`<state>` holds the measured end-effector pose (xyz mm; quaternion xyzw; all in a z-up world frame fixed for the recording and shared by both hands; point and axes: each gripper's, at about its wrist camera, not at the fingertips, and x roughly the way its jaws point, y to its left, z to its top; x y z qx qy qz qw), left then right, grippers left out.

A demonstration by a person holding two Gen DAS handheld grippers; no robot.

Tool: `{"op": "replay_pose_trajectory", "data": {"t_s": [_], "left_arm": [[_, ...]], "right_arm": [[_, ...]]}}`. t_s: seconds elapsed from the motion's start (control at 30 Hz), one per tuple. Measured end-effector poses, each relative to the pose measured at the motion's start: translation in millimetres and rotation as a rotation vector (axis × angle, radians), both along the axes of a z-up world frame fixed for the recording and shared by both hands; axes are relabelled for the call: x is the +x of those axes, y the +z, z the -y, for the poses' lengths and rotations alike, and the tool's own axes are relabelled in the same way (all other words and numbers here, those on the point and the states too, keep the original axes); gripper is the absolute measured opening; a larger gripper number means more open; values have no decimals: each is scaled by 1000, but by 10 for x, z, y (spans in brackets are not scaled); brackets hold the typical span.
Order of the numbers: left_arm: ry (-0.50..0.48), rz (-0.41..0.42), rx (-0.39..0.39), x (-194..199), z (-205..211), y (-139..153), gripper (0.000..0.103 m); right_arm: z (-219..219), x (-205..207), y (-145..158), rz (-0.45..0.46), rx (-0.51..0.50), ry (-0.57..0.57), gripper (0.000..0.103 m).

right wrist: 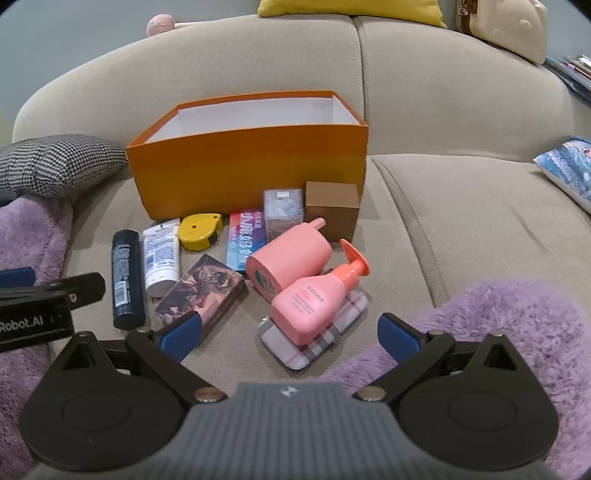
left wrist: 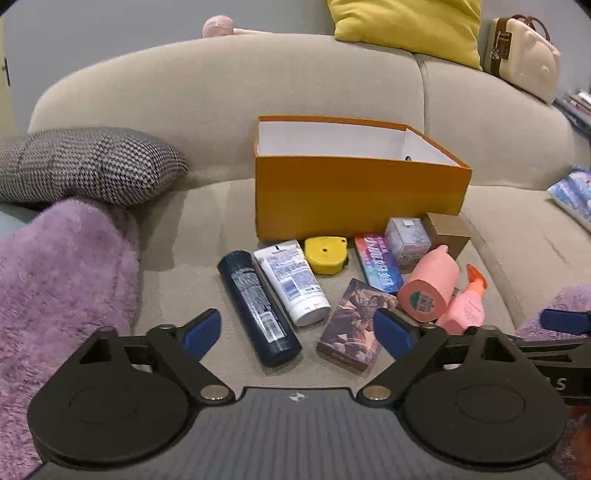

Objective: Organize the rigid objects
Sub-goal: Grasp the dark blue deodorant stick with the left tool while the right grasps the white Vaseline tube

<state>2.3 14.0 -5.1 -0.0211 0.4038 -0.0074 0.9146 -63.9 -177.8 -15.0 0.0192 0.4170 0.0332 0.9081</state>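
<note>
An open orange box (left wrist: pixel 354 195) (right wrist: pixel 251 170) stands on the sofa seat, empty as far as I see. In front of it lie a dark blue can (left wrist: pixel 258 306) (right wrist: pixel 127 277), a white tube (left wrist: pixel 291 280) (right wrist: pixel 160 254), a yellow tape measure (left wrist: pixel 325 254) (right wrist: pixel 199 230), a dark card box (left wrist: pixel 354 325) (right wrist: pixel 203 295), a colourful flat box (left wrist: pixel 376 267), a pink cup (right wrist: pixel 290 260), a pink pump bottle (right wrist: pixel 317 299) on a plaid case (right wrist: pixel 317 338), a clear cube (right wrist: pixel 282 208) and a brown box (right wrist: pixel 332 214). My left gripper (left wrist: pixel 295 334) and right gripper (right wrist: pixel 290 336) are open and empty, just short of the pile.
A houndstooth cushion (left wrist: pixel 85 162) lies at the left. Purple fluffy blankets (left wrist: pixel 55 295) (right wrist: pixel 498 332) flank the pile. A yellow pillow (left wrist: pixel 410 26) and cream case (left wrist: pixel 524 55) sit on the sofa back. A blue printed pack (right wrist: pixel 569 170) lies at the right.
</note>
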Motion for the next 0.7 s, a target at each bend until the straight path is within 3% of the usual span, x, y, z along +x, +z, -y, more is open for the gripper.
{"op": "replay_pose_trajectory", "data": {"t_s": [0.1, 0.2, 0.33, 0.5, 0.57, 0.63, 0.7], "left_arm": [[-19, -26, -43, 22, -66, -37, 83], [-17, -55, -78, 40, -126, -79, 81], [-11, -74, -153, 96, -256, -114, 80], [14, -101, -221, 329, -464, -174, 53], [40, -137, -267, 480, -580, -229, 45], [98, -177, -300, 647, -704, -305, 41], [143, -202, -311, 794, -775, -382, 36]], "right_arm": [[-34, 14, -19, 16, 29, 36, 97], [-99, 75, -54, 3, 30, 61, 91], [-173, 193, -117, -33, 57, 109, 74], [-316, 446, -191, -79, 130, 187, 56], [-376, 608, -207, -96, 148, 205, 50], [-454, 805, -234, -113, 154, 222, 32], [-536, 1004, -281, -138, 174, 243, 25]]}}
